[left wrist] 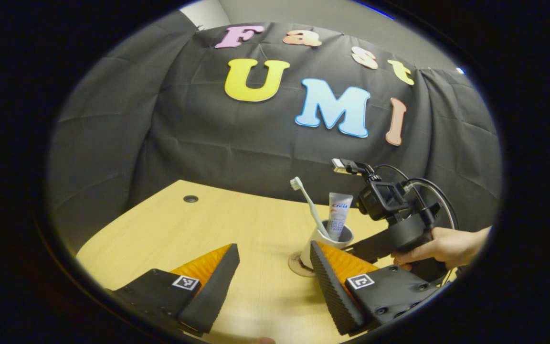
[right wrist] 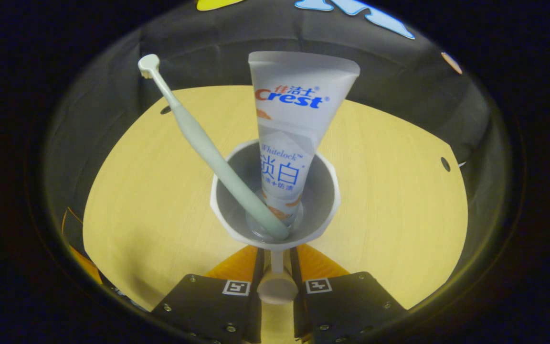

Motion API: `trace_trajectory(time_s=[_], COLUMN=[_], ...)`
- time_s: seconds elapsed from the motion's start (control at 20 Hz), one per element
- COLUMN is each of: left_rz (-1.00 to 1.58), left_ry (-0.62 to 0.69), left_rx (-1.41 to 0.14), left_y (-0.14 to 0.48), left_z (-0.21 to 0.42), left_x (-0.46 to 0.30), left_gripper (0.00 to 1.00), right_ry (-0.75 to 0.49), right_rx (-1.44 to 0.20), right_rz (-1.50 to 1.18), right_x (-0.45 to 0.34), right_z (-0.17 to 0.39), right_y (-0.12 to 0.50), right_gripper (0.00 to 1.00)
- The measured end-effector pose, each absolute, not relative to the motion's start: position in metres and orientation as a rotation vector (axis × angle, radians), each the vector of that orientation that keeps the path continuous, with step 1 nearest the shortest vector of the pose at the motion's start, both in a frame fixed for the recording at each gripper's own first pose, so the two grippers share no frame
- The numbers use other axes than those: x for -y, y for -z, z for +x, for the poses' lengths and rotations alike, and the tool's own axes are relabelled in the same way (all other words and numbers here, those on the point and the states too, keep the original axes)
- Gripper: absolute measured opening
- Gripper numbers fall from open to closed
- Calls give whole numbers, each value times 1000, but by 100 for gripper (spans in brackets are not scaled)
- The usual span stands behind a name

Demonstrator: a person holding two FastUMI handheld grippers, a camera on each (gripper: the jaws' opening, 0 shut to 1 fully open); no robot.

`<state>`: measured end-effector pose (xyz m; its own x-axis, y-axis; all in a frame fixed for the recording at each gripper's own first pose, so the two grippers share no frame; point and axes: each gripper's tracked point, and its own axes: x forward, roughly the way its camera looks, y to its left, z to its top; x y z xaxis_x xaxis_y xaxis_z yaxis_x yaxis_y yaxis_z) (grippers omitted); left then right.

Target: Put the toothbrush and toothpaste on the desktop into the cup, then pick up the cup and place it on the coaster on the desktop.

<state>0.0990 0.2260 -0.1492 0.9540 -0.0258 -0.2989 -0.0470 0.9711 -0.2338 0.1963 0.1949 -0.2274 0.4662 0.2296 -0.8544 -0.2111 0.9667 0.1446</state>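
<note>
We see the pale wooden tabletop (left wrist: 237, 224) carrying a round brown coaster (left wrist: 295, 264), on which the white cup (left wrist: 320, 241) sits. Our right hand-held gripper (right wrist: 275, 267) is clamped on the cup's handle; our left hand-held gripper (left wrist: 275, 282) hangs just beside it, fingers spread apart. A white toothpaste tube (right wrist: 294, 138) and a pale green toothbrush (right wrist: 198, 138) stand inside.
</note>
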Motion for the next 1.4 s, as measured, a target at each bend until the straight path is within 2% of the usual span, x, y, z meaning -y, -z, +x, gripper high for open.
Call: trace_trajectory(time_s=[0.7, 0.75, 0.8, 0.9, 1.1, 1.4], left_rz=[-247, -246, -245, -243, -235, -224], left_ry=[-5, -3, -1, 7, 23, 68], left_rx=[-311, -307, -306, -304, -285, -261], left_y=[155, 152, 152, 150, 142, 124], left_z=[107, 109, 110, 112, 118, 130], left_x=[-237, -236, -235, -230, -219, -183], left_gripper=[96, 94, 96, 96, 96, 96], right_ry=[-258, -264, -269, -274, -280, -297], right_rx=[-1108, -1107, -1104, -1089, -1038, -916], right_rz=[39, 42, 47, 55, 88, 146], right_x=[-194, -192, -190, -182, -155, -107], right_z=[198, 198, 197, 192, 180, 148], right_y=[234, 231, 228, 215, 171, 94], right_gripper=[29, 30, 29, 31, 40, 43])
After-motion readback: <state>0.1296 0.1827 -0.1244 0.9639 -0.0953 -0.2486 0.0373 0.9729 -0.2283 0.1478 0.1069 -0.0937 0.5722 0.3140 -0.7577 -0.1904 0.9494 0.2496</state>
